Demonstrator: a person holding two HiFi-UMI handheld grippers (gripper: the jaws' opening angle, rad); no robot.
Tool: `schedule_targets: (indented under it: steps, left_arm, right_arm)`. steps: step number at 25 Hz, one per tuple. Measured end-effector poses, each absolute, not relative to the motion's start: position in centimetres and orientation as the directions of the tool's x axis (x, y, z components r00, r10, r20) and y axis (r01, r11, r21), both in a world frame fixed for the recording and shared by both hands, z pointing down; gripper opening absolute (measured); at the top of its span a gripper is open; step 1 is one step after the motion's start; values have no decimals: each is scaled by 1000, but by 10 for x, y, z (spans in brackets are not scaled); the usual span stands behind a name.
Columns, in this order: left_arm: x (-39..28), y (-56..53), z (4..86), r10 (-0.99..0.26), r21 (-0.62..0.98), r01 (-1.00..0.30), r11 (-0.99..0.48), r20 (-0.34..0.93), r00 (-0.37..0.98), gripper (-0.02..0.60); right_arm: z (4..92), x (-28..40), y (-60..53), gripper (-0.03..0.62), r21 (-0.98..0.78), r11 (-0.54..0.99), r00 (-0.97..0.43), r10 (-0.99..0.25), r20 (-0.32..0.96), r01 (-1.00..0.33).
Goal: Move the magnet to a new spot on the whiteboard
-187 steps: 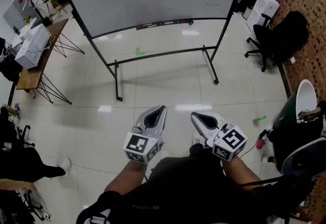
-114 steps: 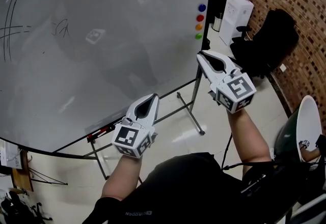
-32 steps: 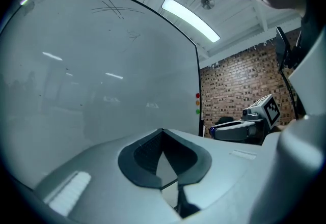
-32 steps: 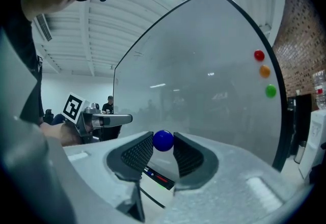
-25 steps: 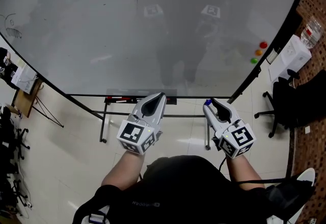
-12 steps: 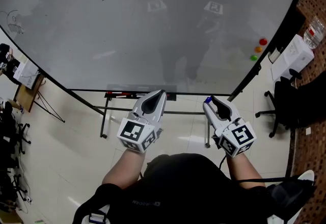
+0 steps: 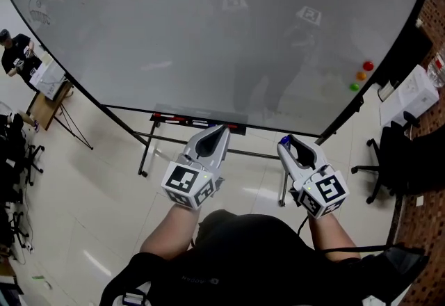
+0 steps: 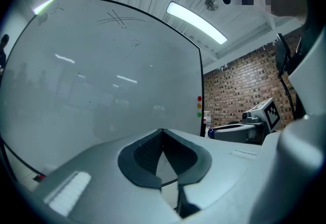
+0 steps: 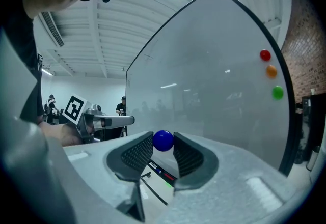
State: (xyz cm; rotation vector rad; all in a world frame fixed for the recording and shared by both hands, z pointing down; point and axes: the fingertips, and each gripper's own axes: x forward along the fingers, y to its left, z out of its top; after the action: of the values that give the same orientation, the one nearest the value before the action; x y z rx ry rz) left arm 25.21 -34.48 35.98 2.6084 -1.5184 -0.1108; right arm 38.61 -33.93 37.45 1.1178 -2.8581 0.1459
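Magnet (image 9: 163, 140), glossy blue ball, pinched by right gripper (image 9: 162, 143), left gripper (image 8: 162, 132) seemingly closed

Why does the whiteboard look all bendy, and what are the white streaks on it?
Left gripper view: the wide lens bows the whiteboard into a dome, and the streaks are glare from lamps like the lamp overhead. Right gripper view: same bowing, dark corners, yet the blue magnet looks sharp. Head view: the edges curve, and faint reflections float on the whiteboard.
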Motion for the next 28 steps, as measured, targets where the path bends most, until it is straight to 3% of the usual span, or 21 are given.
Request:
schedule_targets:
  steps: [9,14,28]
  left_arm:
    - [185,-294,377,-964,141,-958,-249,60,259,15]
    - [123,-254,370,-987,133,-979,-156,23,160,15]
    - [-103,-141,389,-991,83,-991,-107,68,113,15]
  right_arm:
    - [386,310,-322,112,-79,877,-879,-467,96,-474]
    - [379,245,-294,112,-48,921,-920,-381,92,-386]
    - [367,0,-205,112,-17,938,-937,-343,71,-345]
